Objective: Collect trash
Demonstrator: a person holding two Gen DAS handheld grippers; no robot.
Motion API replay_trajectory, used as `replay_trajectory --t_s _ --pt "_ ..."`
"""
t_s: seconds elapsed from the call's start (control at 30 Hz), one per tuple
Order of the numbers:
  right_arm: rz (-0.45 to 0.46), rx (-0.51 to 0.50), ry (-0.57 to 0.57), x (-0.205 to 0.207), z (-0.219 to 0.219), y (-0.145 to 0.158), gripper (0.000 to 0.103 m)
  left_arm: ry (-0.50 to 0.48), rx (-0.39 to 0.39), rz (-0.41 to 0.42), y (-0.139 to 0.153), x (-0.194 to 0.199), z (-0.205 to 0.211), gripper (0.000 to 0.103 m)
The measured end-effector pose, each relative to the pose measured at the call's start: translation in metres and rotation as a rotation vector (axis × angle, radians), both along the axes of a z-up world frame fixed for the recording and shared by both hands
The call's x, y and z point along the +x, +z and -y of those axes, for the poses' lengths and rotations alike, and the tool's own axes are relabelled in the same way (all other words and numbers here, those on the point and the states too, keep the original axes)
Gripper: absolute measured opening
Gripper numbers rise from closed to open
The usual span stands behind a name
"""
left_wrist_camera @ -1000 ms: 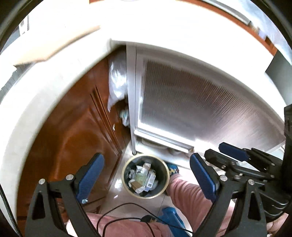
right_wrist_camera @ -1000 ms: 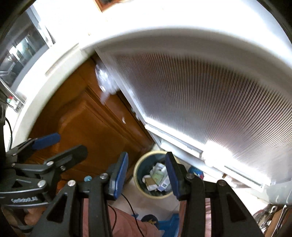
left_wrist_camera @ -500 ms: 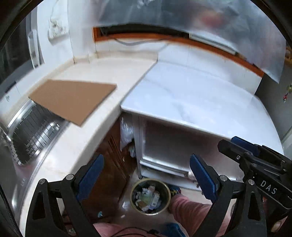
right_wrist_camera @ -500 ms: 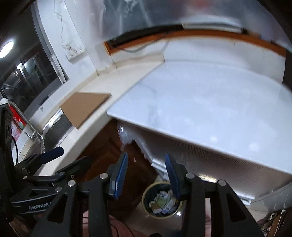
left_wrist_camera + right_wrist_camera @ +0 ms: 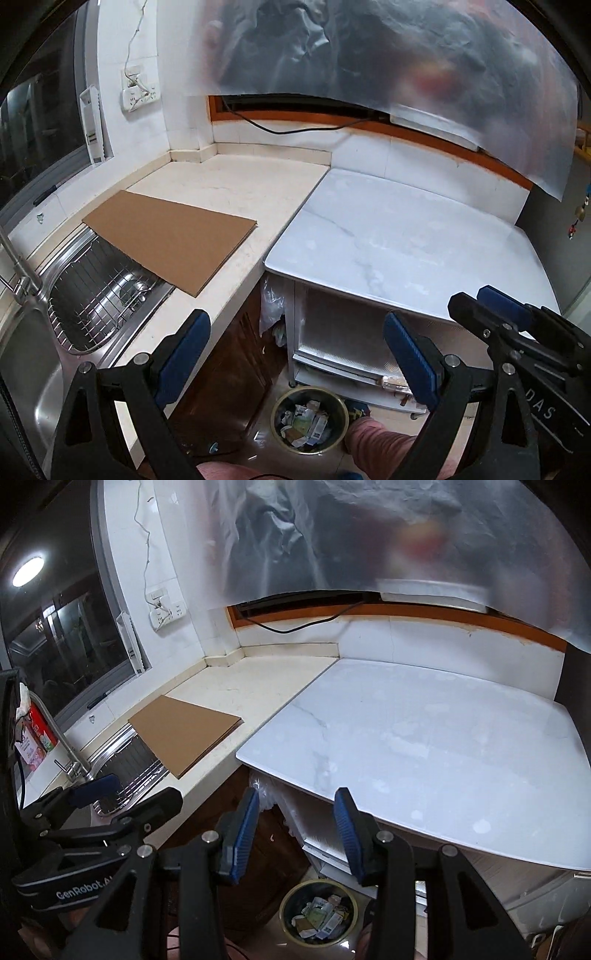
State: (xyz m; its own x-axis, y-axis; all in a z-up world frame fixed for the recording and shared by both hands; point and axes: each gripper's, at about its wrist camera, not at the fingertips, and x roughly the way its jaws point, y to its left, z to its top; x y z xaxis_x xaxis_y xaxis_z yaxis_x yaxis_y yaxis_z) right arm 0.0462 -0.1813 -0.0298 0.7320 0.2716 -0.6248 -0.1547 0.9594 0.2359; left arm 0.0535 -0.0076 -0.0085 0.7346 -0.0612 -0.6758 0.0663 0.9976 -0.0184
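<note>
A round bin with a gold rim [image 5: 273, 421] stands on the floor below, full of paper wrappers and small cartons [image 5: 306, 422]. The right wrist view shows the same bin [image 5: 283, 912] low between the fingers. My left gripper [image 5: 295, 320] hangs open high above it, with nothing between its blue pads. My right gripper [image 5: 296, 796] is open too and holds nothing; its jaws stand narrower. Each gripper shows at the edge of the other's view, the right one [image 5: 517, 325] to the right and the left one [image 5: 92, 805] to the left.
A brown cardboard sheet [image 5: 173, 243] lies on the beige counter, overhanging a steel sink [image 5: 103, 295] with a wire rack. A white marble table top [image 5: 406, 240] adjoins the counter. A plastic bag [image 5: 271, 302] hangs in the gap underneath. A pink trouser leg [image 5: 376, 446] is beside the bin.
Both grippers have risen from below the counter edge to above it, so the counter, sink and table top now show and the bin looks smaller. The jaws have stayed as they were.
</note>
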Motion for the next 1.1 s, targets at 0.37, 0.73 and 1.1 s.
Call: replay_trajectory --t_s 0.37,0.73,1.1 --pt "0.038 -0.003 -0.022 -0.007 0.002 0.012 0.046 0.013 -0.005 0.019 0.008 0.0 -0.002 0.094" --pt "0.056 -0.014 -0.043 -0.007 0.003 0.018 0.052 0.025 0.01 0.027 0.012 0.002 0.001 0.094" --pt "0.066 -0.018 -0.045 -0.006 0.004 0.022 0.052 0.028 0.016 0.034 0.014 0.004 0.001 0.094"
